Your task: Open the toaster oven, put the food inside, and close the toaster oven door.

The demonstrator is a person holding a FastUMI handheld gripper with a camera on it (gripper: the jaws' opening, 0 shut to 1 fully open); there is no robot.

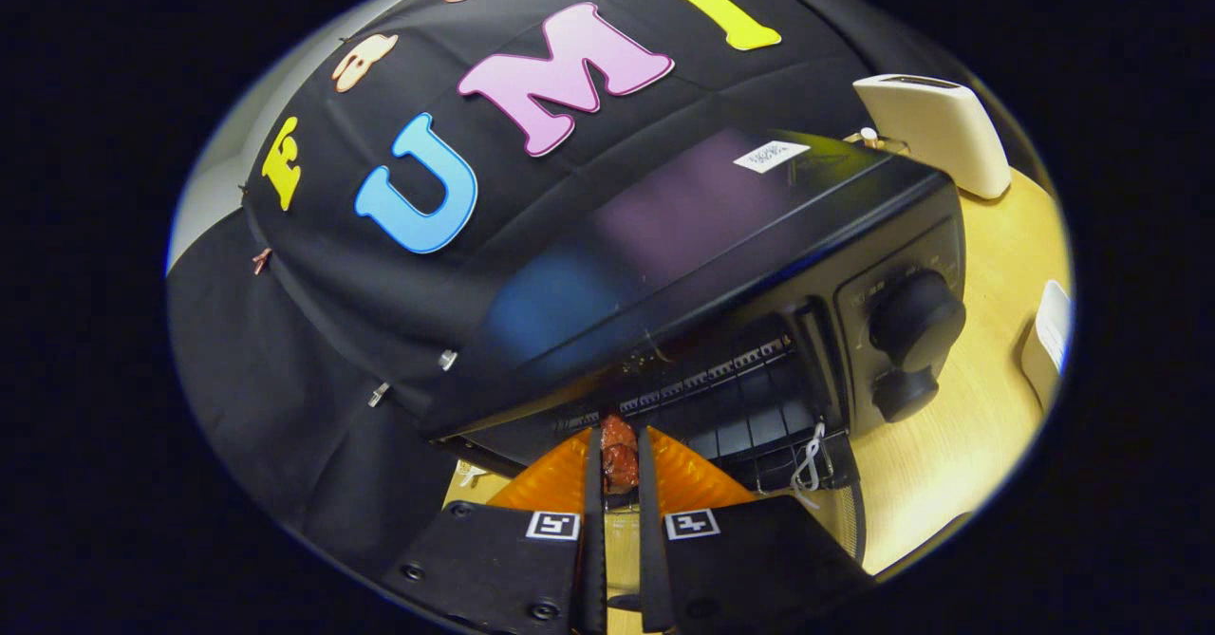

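Gripper view, single entry.

Gripper (619, 469): two fingers drawn close together, clenched on a small reddish-brown piece of food (619, 453) that sits pinched between the fingertips, both sides pressing on it. The food's long axis runs along the fingers, pointing forward.

Toaster oven (721, 265): black box, directly ahead of the fingers and slightly above them, tilted in this view. Its cavity (731, 407) stands open; a wire rack (759, 426) shows inside, with the slotted back wall beyond. Two round knobs (913, 317) sit on the control panel to the right of the cavity. The door itself cannot be made out clearly below the fingers.

Governing relation: the food lies at the mouth of the cavity, at its left portion, with the rack just ahead of the fingertips and extending to their right. Judged from this, the coming move is a short push straight forward along the finger axis, then a release onto the rack.

Surroundings: wooden tabletop (949, 464) under and to the right of the oven; a cream-coloured appliance (940, 132) beyond the oven's far right corner; a pale object (1044, 341) on the table further right, too cropped to identify.
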